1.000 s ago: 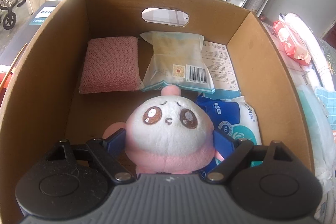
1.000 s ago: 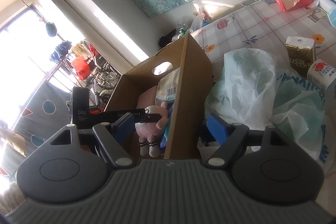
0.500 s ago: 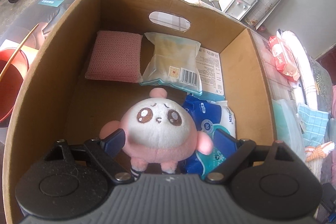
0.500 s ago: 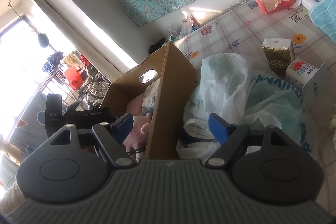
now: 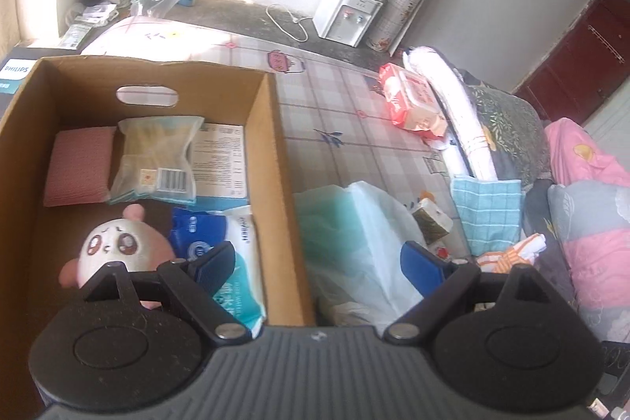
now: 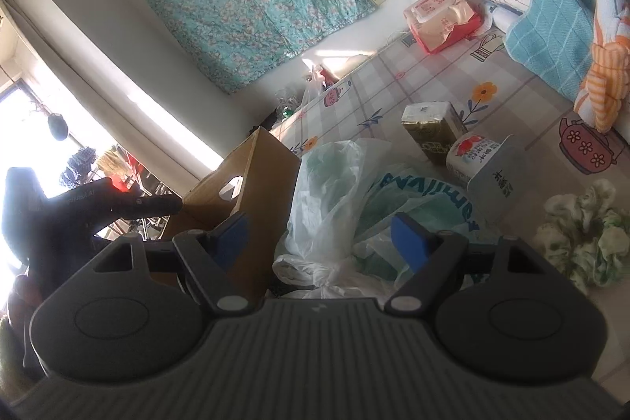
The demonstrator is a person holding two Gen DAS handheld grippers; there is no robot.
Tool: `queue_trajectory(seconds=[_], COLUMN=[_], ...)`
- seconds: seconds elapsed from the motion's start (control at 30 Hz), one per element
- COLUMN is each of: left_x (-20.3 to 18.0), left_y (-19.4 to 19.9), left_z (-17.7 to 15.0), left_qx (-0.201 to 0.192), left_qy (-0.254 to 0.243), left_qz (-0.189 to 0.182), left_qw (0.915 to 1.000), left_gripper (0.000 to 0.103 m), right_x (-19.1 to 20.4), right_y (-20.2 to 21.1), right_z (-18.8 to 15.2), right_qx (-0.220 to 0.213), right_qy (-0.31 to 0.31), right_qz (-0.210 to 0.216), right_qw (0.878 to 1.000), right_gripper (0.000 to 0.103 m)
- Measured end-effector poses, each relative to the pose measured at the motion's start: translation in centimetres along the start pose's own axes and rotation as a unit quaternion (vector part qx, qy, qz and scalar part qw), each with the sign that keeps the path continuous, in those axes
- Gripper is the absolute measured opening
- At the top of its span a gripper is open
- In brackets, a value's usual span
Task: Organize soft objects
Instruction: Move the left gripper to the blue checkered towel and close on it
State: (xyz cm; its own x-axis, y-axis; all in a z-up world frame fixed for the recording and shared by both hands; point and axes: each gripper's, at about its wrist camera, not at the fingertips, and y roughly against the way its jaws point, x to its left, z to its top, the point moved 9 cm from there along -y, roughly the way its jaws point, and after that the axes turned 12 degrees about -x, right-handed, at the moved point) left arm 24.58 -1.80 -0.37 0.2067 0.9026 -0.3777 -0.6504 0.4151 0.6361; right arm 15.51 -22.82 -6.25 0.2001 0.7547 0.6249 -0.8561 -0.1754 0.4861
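The cardboard box (image 5: 275, 152) holds a pink-and-white plush toy (image 5: 118, 247), a pink knitted pad (image 5: 78, 164), a clear packet (image 5: 157, 160) and a blue tissue pack (image 5: 220, 235). My left gripper (image 5: 315, 258) hangs open above the box's right wall, with nothing between its fingers. My right gripper (image 6: 321, 235) is open and empty over the crumpled plastic bags (image 6: 334, 191) beside the box (image 6: 256, 176). The left gripper (image 6: 78, 207) shows as a dark shape at the left of the right wrist view.
On the patterned mat lie two tissue packs (image 6: 433, 128), a green ruffled cloth (image 6: 582, 235), a blue checked towel (image 6: 551, 26), an orange striped cloth (image 6: 606, 81) and a red wipes pack (image 6: 441, 14). Bedding lies at the right, and a water dispenser (image 5: 354, 10) stands by the far wall.
My left gripper has risen and swung right, off the plush toy, which stays in the box. My right gripper has swung right, from the box toward the plastic bags.
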Motion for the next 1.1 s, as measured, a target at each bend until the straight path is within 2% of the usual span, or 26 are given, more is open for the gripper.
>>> queue_trajectory(seconds=[0.23,0.5,0.73,0.87,0.97,1.1], left_x=[-10.6,-22.4,-31.1,-33.6,-34.2,-34.6], left_y=[-4.0,-10.6,-18.1,-22.0,-24.7,-26.4], left_z=[-1.3,-2.1,-3.6,-4.6,-5.8,-7.1], left_qx=[0.032,0.065,0.103,0.115,0.143,0.168], left_qy=[-0.056,-0.136,-0.15,-0.156,-0.159,-0.167], left_qz=[-0.058,-0.101,-0.138,-0.135,-0.12,-0.12], left_qw=[0.9962,0.9834,0.9734,0.9717,0.9695,0.9641], left_gripper=[0.092,0.092,0.089,0.08,0.069,0.069], right_x=[-4.0,-7.7,-10.6,-12.7,-14.0,-15.5], right_y=[2.2,2.4,1.6,1.1,0.6,0.2], right_z=[2.2,3.5,4.5,4.9,5.3,5.7], right_qx=[-0.041,-0.076,-0.079,-0.074,-0.072,-0.071], right_qy=[-0.005,0.029,0.03,0.014,0.004,-0.008], right_qz=[-0.028,-0.071,-0.095,-0.111,-0.12,-0.129], right_qw=[0.999,0.994,0.992,0.991,0.99,0.989], right_gripper=[0.079,0.077,0.075,0.075,0.075,0.075])
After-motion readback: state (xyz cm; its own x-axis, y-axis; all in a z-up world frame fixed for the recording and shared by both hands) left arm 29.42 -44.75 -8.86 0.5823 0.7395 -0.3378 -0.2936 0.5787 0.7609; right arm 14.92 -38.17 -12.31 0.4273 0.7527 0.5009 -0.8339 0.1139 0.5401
